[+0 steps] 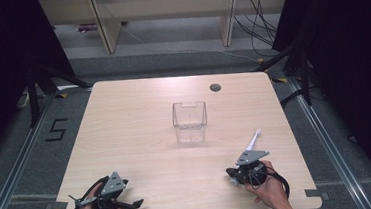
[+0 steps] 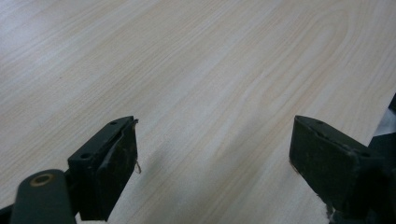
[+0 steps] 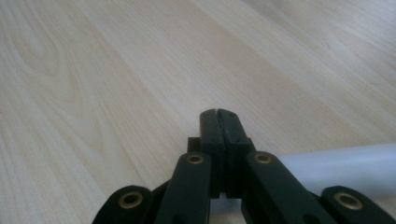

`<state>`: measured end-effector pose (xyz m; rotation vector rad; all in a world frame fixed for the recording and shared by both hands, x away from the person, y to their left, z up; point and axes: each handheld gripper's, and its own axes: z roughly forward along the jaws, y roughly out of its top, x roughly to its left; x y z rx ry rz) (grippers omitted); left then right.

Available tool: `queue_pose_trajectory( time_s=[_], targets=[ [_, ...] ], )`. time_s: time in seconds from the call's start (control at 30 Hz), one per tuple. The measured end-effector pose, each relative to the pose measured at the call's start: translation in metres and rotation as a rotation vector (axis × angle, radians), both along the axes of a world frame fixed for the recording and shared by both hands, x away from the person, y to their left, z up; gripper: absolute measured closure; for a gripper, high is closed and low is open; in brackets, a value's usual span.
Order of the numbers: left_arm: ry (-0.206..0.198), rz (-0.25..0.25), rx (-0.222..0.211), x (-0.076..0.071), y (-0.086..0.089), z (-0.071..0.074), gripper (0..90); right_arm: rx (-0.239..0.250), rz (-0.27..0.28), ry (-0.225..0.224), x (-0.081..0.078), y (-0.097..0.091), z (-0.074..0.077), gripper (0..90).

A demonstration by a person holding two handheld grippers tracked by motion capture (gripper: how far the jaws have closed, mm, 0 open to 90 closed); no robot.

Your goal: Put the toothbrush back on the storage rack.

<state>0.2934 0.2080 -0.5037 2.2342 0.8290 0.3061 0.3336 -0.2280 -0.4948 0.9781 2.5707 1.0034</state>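
A: Right gripper (image 3: 218, 113) jaws pressed together on nothing, white toothbrush (image 3: 341, 165) lying just beside at 4 o'clock.
B: Left gripper (image 2: 212, 149)?
A: Jaws wide apart over bare table (image 2: 196, 70). Clear container (image 1: 190, 121) mid-table, 11 o'clock from the toothbrush.

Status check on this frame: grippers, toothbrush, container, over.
Left gripper open, empty. Right gripper shut, not holding; white toothbrush flat on table beside it. Clear container upright mid-table, path unobstructed.

High view above table (image 1: 139, 113), both gripper views skimming it close
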Motion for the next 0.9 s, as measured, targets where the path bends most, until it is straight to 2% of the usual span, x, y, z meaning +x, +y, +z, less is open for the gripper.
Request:
queue_pose_trajectory(
  time_s=[0.1, 0.23, 0.33, 0.4, 0.47, 0.5, 0.6, 0.7, 0.8, 0.83, 0.87, 0.9],
  targets=[
    [-0.001, -0.002, -0.005, 0.0, 0.0, 0.0, 15.0, 0.006, -0.005, -0.007, -0.002, -0.002, 0.0, 90.0],
    [-0.002, -0.002, -0.004, -0.001, 0.0, 0.001, 14.9, -0.005, -0.023, 0.02, -0.007, -0.007, 0.0, 90.0],
    [-0.002, -0.002, -0.004, -0.001, 0.0, 0.001, 15.0, 0.001, -0.014, 0.004, -0.008, -0.01, -0.003, 90.0],
    [-0.005, -0.005, 0.0, 0.0, 0.0, 0.001, 14.9, -0.003, -0.015, 0.01, -0.009, -0.012, -0.002, 90.0],
    [-0.003, -0.002, -0.001, 0.0, 0.0, 0.001, 14.9, -0.005, -0.034, 0.035, -0.011, -0.015, -0.001, 90.0],
    [-0.002, 0.0, -0.005, 0.0, 0.0, 0.001, 14.9, 0.002, -0.029, 0.017, -0.011, -0.016, -0.002, 90.0],
    [-0.002, -0.002, -0.001, 0.0, 0.0, 0.001, 15.0, -0.01, -0.023, 0.033, -0.011, -0.02, -0.001, 90.0],
    [-0.002, -0.002, -0.001, 0.0, 0.0, 0.001, 14.9, 0.005, -0.041, 0.028, -0.013, -0.021, -0.001, 90.0],
    [-0.001, -0.001, -0.006, 0.0, 0.0, 0.001, 15.0, 0.007, -0.035, 0.026, -0.013, -0.022, -0.002, 90.0],
    [-0.001, -0.001, -0.005, 0.0, 0.0, 0.001, 15.0, 0.01, -0.043, 0.038, -0.014, -0.022, -0.001, 90.0],
    [-0.002, -0.001, -0.006, 0.0, 0.0, 0.001, 14.9, 0.003, -0.031, 0.022, -0.012, -0.024, -0.002, 90.0],
    [-0.001, 0.0, -0.011, 0.0, 0.0, 0.001, 15.0, -0.008, -0.044, 0.05, -0.014, -0.026, 0.0, 90.0]
  ],
)
